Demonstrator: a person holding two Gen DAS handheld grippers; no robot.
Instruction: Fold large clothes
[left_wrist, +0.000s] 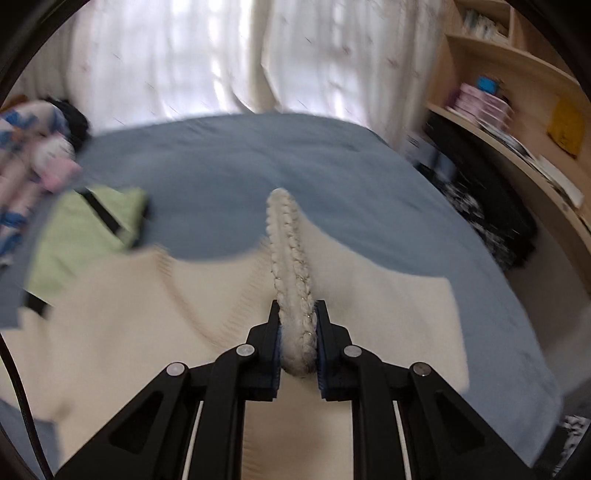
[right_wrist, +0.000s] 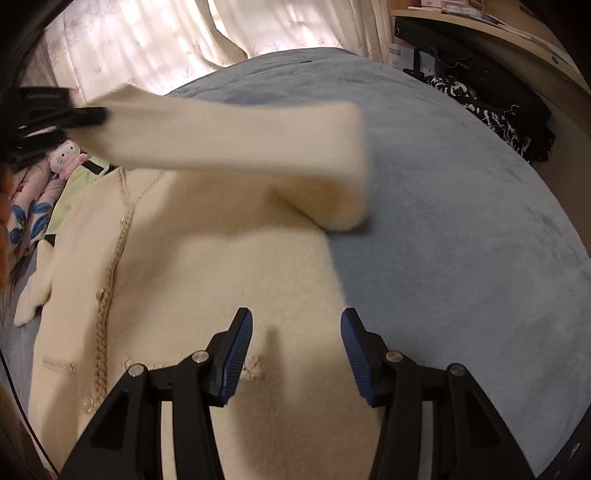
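cream cardigan (right_wrist: 207, 280): we find it spread on the blue bed cover (right_wrist: 461, 240), front up, its braided edge (right_wrist: 107, 295) running near to far on the left side. one sleeve (right_wrist: 236, 136) is raised off the bed and stretched across the far part of the garment, its cuff end hanging at the right.

left gripper (left_wrist: 297, 345): fingers (left_wrist: 271, 354) clamped on the braided edge of the sleeve cuff; in the right wrist view we see it at far left (right_wrist: 86, 116), holding the sleeve up, blurred.

right gripper (right_wrist: 296, 332): fingers (right_wrist: 240, 354) apart, nothing between them, over the near right edge of the cardigan.

other items: green garment (left_wrist: 88, 229) and a plush toy (right_wrist: 68, 157) at far left; white curtains (left_wrist: 177, 59) beyond the bed; wooden shelves (left_wrist: 517, 74) at far right.
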